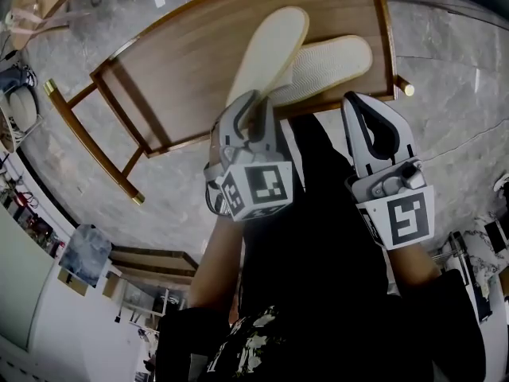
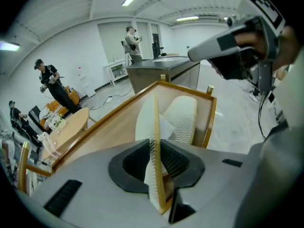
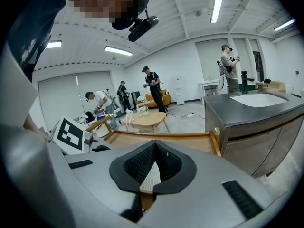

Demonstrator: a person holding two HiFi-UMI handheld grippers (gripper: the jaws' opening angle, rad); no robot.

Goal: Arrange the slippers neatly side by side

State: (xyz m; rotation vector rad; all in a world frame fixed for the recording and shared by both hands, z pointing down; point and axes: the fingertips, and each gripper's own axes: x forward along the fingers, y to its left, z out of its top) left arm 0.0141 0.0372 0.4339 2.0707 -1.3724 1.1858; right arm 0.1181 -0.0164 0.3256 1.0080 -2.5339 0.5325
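Note:
Two cream slippers are on a low wooden table (image 1: 183,62). One slipper (image 1: 270,50) stands tilted on its edge, its heel end between the jaws of my left gripper (image 1: 253,102). In the left gripper view this slipper (image 2: 153,122) runs edge-on between the pads, which press on it. The second slipper (image 1: 330,66) lies sole up beside it, its zigzag tread (image 2: 183,120) showing. My right gripper (image 1: 355,100) hangs shut at the table's near edge, close to that slipper's heel. A ribbed patch of slipper sole (image 3: 151,177) shows just below its closed jaws (image 3: 153,148).
The table has a raised wooden rim (image 1: 383,30) with brass-capped corners. A round wooden table (image 3: 145,120) and a grey counter with a sink (image 3: 256,108) stand beyond it. Several people (image 3: 152,87) are at the back of the room. Marble floor (image 1: 453,54) surrounds the table.

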